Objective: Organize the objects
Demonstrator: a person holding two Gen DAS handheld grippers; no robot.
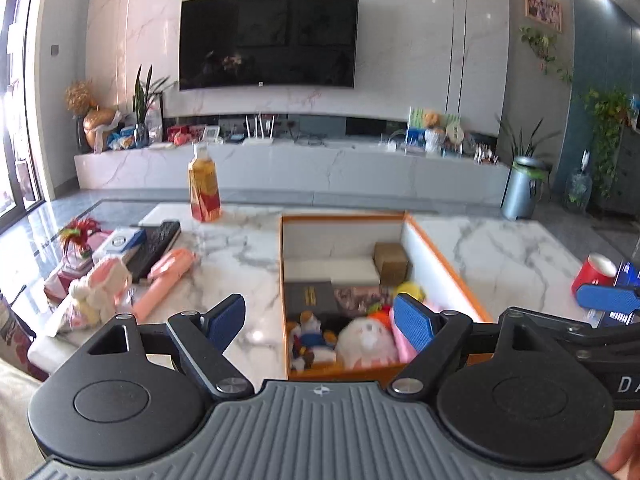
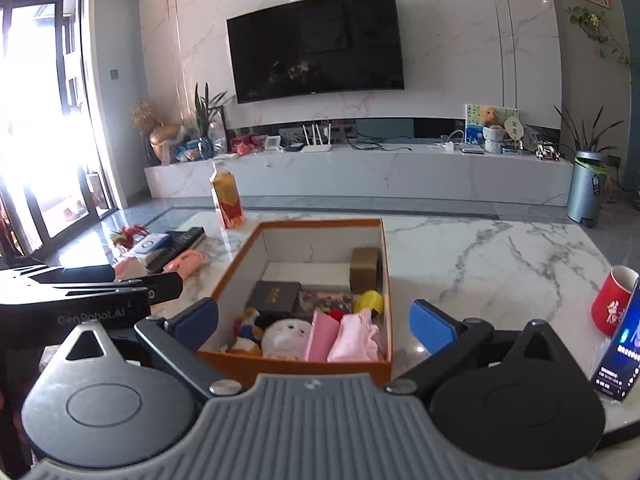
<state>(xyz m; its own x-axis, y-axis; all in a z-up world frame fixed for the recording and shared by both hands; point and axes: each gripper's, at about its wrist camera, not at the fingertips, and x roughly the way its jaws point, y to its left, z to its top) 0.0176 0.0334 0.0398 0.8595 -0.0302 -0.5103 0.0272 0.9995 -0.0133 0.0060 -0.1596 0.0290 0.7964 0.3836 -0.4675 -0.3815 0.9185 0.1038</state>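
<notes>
An orange box (image 1: 440,256) with white inner walls stands on the marble table, just beyond my left gripper (image 1: 320,320). This gripper is open and holds nothing. Inside the box lie a dark case (image 1: 310,298), a brown carton (image 1: 390,262), a yellow item, plush toys (image 1: 364,342) and pink cloth. In the right wrist view the same box (image 2: 384,264) sits straight ahead of my right gripper (image 2: 316,322), which is open and empty. Left of the box lie a pink fan-like item (image 1: 168,280) and a bunny plush (image 1: 100,292).
A tea bottle (image 1: 205,188) stands at the table's far side. A remote (image 1: 156,248) and a white-blue box (image 1: 120,242) lie at the left. A red mug (image 2: 610,302) and a phone on a stand (image 2: 618,344) stand at the right. Behind are a TV wall and a bin (image 2: 586,190).
</notes>
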